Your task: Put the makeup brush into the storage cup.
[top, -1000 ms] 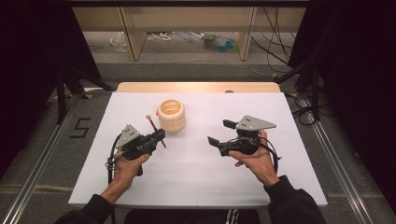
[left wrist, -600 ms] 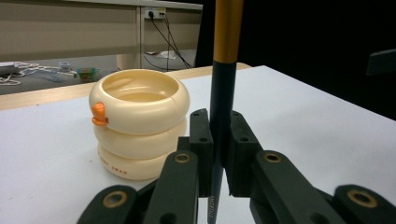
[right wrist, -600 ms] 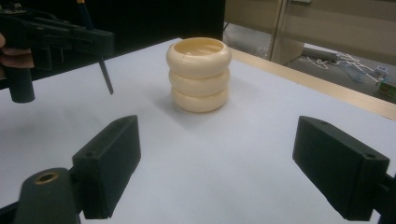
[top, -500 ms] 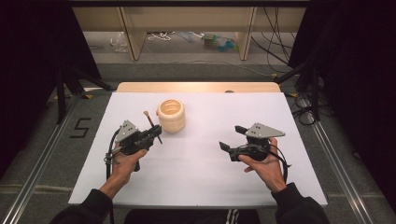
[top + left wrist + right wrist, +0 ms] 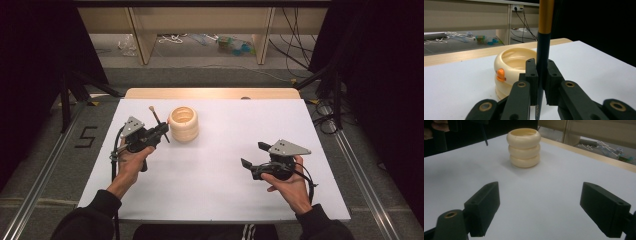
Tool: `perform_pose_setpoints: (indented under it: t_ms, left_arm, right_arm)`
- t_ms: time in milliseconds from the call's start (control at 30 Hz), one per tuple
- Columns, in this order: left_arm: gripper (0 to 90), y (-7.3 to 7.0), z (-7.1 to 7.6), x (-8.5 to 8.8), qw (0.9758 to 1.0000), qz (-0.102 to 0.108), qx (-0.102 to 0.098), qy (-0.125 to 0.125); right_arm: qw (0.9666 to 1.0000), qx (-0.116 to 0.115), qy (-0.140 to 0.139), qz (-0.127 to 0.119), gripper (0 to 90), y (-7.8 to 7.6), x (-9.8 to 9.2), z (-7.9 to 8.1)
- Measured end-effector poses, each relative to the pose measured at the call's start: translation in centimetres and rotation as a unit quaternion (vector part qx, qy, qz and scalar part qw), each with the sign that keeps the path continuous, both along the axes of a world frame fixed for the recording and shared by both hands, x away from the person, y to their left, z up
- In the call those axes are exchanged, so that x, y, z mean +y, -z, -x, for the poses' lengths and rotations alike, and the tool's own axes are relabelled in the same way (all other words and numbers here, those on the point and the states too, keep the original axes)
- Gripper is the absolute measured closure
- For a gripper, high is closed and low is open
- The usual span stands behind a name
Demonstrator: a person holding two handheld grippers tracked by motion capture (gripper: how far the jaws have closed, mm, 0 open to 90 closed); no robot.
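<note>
White table top (image 5: 215, 175) fills the frame centre, wooden strip (image 5: 212, 93) along its far edge. Grey floor (image 5: 200, 75) beyond, cables (image 5: 295, 45) upper right. Pale cabinet legs (image 5: 142, 37) at top. Dark surroundings both sides.

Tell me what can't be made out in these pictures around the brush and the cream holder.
- Brush: its tip runs off the top edge of the left gripper view, and it is too small to read in the high view.
- Brush's lower end: hidden behind the left gripper there.
- Cream holder: its bottom inside is hidden by its own wall in every view.
- White table: its near edge is covered by the sleeves.
</note>
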State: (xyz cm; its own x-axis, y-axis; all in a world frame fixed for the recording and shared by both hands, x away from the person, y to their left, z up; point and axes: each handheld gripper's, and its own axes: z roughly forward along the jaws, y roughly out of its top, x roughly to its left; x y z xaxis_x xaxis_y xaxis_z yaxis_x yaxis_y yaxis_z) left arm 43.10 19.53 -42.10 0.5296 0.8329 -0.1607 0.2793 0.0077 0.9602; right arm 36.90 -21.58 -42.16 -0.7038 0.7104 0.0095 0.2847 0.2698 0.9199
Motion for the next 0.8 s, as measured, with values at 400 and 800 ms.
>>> perform_pose_setpoints:
  t_ms: [400, 800]
  left_arm:
    - [82.8, -1.2, -1.8, -0.4, 1.0, 0.001, -0.004, -0.007]
    - [82.8, -3.0, -3.7, -0.9, 0.9998, 0.003, -0.013, -0.014]
  right_arm:
    - [0.9998, -0.019, -0.001, -0.005, 17.3, 0.3, -0.9, 1.1]
    - [0.9999, -0.008, -0.008, -0.001, 18.4, 0.5, -0.9, 1.7]
